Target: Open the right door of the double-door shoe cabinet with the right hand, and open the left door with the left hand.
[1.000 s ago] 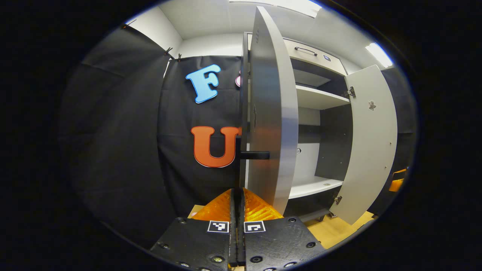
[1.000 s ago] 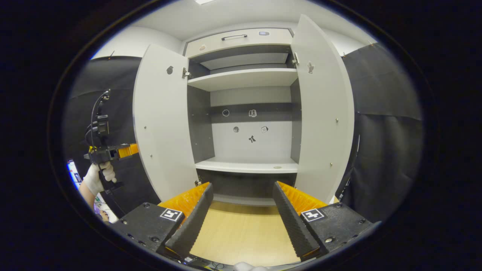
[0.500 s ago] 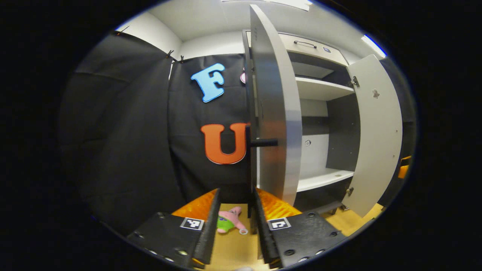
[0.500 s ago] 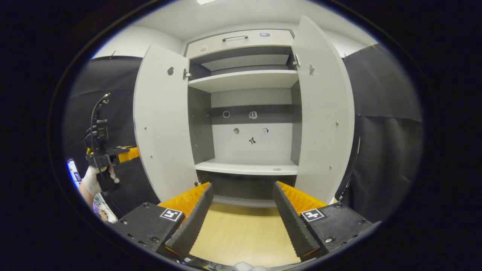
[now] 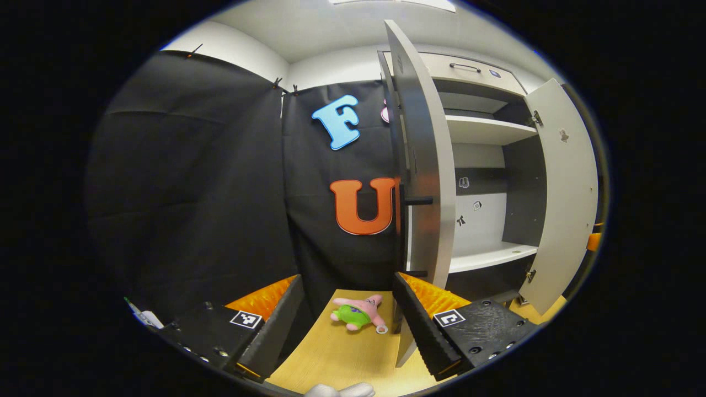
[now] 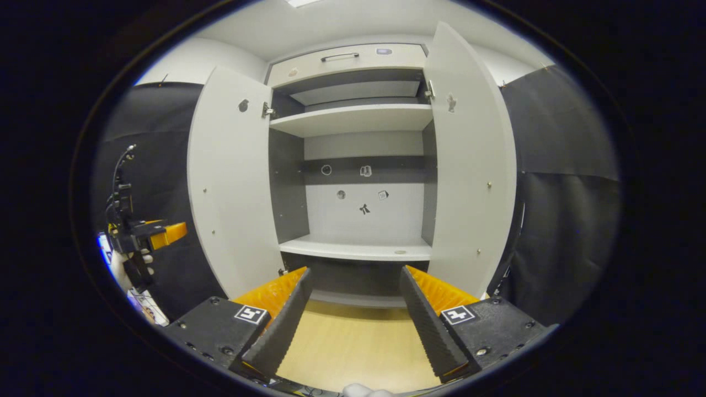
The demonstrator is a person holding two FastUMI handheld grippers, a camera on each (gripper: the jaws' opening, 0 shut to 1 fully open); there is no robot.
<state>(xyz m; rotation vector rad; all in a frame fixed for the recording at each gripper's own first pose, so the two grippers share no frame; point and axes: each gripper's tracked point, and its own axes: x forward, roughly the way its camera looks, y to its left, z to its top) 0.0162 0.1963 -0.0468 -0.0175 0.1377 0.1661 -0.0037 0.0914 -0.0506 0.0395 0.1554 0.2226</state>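
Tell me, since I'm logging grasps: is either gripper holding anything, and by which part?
Nothing is held. The left gripper and the right gripper are both open, apart from the grey cabinet doors.

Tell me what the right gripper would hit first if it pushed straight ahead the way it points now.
Probably the shoe cabinet's back panel. The right gripper points between both open doors into the bare compartment above the lower shelf; nothing seems to stand in that line, though depth is hard to judge.

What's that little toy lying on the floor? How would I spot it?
Find the tall shoe cabinet with both doors swung open. Just left of its left door, by the black cloth, a small plush toy lies on the wooden floor. It is pink, star-shaped, with green shorts.
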